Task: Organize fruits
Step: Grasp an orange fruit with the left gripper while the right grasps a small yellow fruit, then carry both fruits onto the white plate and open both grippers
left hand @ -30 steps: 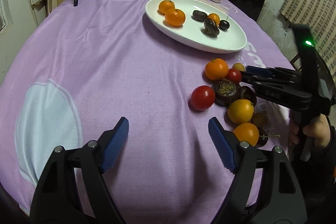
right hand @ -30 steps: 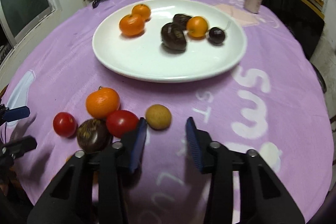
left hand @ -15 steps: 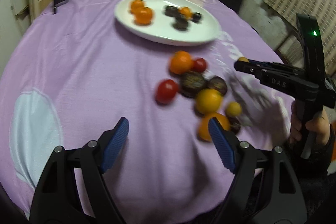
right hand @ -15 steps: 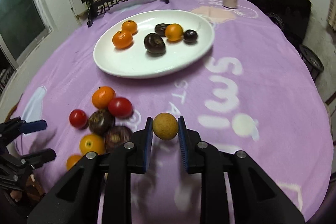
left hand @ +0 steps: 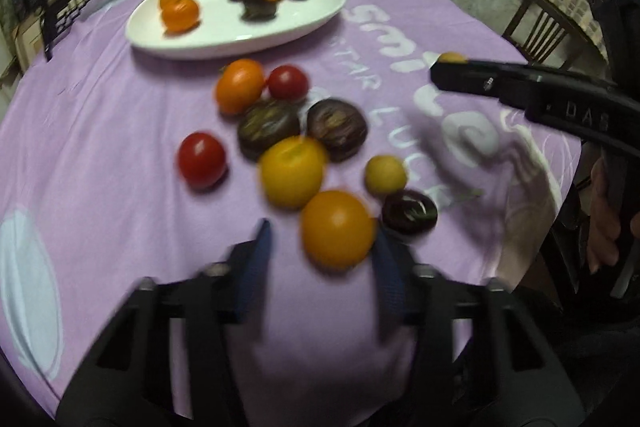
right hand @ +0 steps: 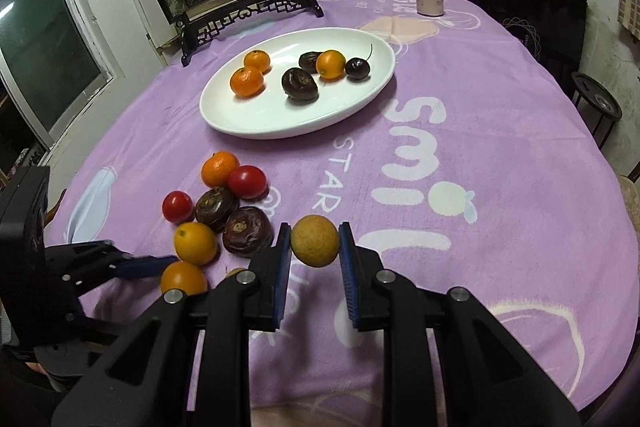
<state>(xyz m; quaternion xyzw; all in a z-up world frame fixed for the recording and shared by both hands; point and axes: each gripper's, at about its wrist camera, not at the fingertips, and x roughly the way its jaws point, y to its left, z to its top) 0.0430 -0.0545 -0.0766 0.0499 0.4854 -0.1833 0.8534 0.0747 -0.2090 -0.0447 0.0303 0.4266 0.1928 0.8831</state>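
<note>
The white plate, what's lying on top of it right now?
On the white plate lie two tangerines, one small orange fruit, two wrinkly dark fruits and a dark cherry. One wrinkly fruit is partly covered by the orange one.

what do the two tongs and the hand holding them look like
Both tongs, left and right, are matte black plastic frames with triangular cut-outs, silver rivets at the pivots and ribbed blue pads on the inner faces. White "DAS" lettering marks the side of the right one. A bare hand grips its handle; no cables show.
</note>
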